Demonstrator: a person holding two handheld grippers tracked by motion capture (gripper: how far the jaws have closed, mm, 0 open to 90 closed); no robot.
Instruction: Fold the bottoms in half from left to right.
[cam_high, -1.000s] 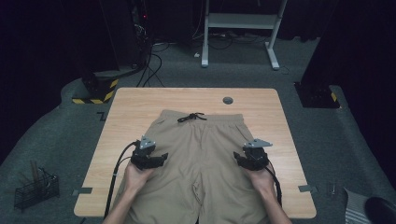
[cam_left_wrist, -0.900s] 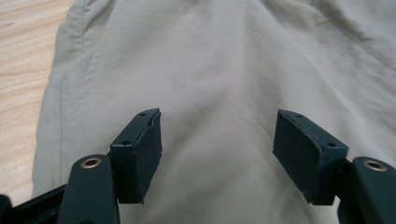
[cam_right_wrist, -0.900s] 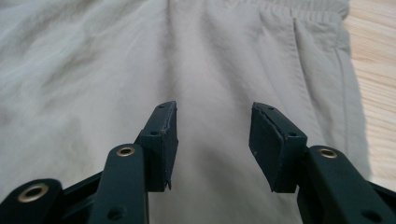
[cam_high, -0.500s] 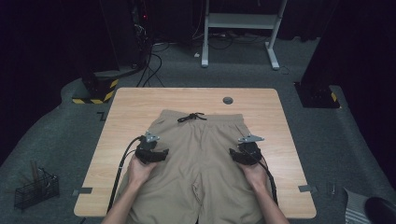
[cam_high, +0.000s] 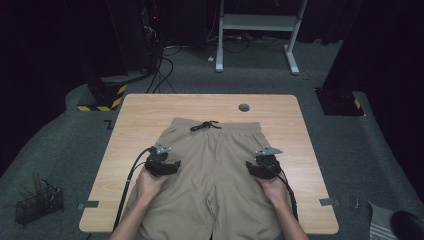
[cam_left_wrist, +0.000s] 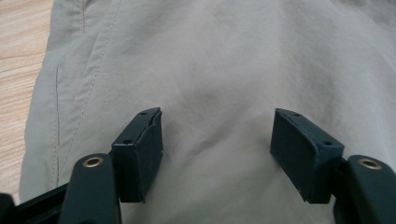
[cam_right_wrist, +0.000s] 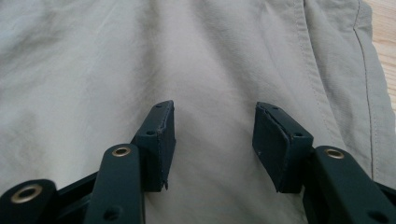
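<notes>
1. One pair of khaki shorts (cam_high: 215, 170) lay spread flat on the one wooden table (cam_high: 145, 115), waistband toward the far edge and both legs running to the near edge.
2. One black drawstring (cam_high: 205, 125) sat tied in a bow at the middle of the waistband.
3. Two grippers were over the shorts: the left gripper (cam_high: 172, 165) above the left hip area, the right gripper (cam_high: 251, 167) above the right hip area, well apart from each other.
4. Seen from the left gripper view, the left gripper (cam_left_wrist: 217, 135) had its two jaws spread wide, with only smooth cloth of the shorts (cam_left_wrist: 224, 60) below the gap and nothing pinched.
5. Seen from the right gripper view, the right gripper (cam_right_wrist: 215, 128) likewise stood released; its jaws had just been opening, with bare fabric of the shorts (cam_right_wrist: 93, 70) between them and no fold gripped.
6. One side seam ran beside each gripper, with a strip of table (cam_left_wrist: 18, 42) beyond it.
7. One dark round cap (cam_high: 244, 107) sat in the tabletop beyond the waistband.
8. One wire basket (cam_high: 37, 204) stood on the floor to the left.
</notes>
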